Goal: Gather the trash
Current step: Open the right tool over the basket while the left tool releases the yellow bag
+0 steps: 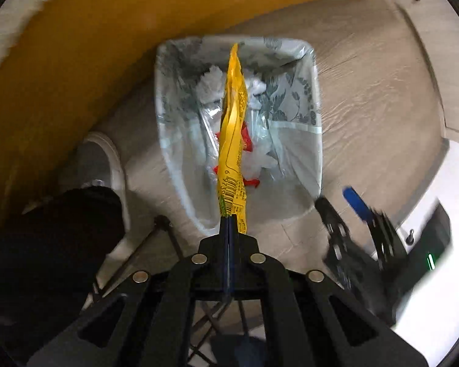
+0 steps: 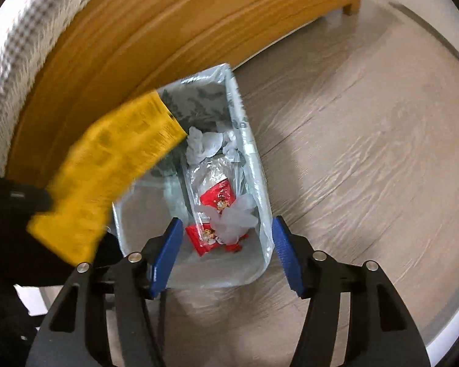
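Left wrist: left tongs [image 1: 229, 218] pinch yellow wrapper [image 1: 233, 140] above bin [image 1: 316, 98].

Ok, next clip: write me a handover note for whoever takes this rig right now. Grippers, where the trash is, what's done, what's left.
Left gripper: jaws shut on the yellow wrapper, which hangs over the lined bin.
Right gripper: jaws open, nothing between them, above the bin's near end.
Bin: on the floor beside the wooden bed frame; red wrappers, crumpled tissues and clear plastic already inside.
Done: right side holds nothing.
Left: release the yellow wrapper into the bin. No other loose trash shows on the visible floor.
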A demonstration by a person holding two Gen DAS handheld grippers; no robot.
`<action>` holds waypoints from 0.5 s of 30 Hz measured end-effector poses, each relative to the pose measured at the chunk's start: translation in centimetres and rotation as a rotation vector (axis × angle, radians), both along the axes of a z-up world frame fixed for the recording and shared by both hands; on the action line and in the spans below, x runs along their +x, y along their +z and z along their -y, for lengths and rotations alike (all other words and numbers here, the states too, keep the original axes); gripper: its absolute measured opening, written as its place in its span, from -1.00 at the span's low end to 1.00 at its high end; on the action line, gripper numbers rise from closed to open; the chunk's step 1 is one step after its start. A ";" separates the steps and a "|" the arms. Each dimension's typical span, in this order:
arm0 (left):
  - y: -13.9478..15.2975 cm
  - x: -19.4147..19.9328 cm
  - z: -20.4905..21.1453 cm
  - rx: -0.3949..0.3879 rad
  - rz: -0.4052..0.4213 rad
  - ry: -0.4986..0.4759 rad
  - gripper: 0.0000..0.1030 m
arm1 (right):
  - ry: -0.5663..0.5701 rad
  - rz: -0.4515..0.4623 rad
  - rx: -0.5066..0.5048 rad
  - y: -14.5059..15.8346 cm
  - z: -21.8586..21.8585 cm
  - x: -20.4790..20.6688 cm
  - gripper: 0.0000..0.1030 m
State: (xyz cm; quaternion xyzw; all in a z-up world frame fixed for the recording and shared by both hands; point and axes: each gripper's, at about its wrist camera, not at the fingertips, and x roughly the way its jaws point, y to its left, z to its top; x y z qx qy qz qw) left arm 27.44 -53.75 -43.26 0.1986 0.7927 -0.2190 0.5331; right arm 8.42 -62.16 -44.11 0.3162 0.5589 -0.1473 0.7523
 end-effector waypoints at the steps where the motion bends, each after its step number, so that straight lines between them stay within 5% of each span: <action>1: -1.1 -0.5 0.7 0.018 -0.006 -0.007 -1.00 | -0.016 0.007 0.007 0.1 0.1 -0.5 0.15; 9: -7.6 -1.9 4.6 0.011 -0.087 0.004 -0.95 | -0.073 -0.040 0.013 -1.5 0.8 -3.7 0.19; 10: -7.6 -2.0 5.1 -0.005 -0.095 -0.012 -0.44 | -0.088 -0.043 0.016 -1.6 1.1 -4.1 0.19; 12: -6.9 -2.1 5.5 -0.048 -0.085 -0.040 0.21 | -0.103 -0.058 0.020 -2.1 1.4 -4.6 0.19; 15: -5.8 -2.1 5.8 -0.108 -0.121 -0.058 0.21 | -0.087 -0.072 0.020 -2.2 1.2 -4.5 0.19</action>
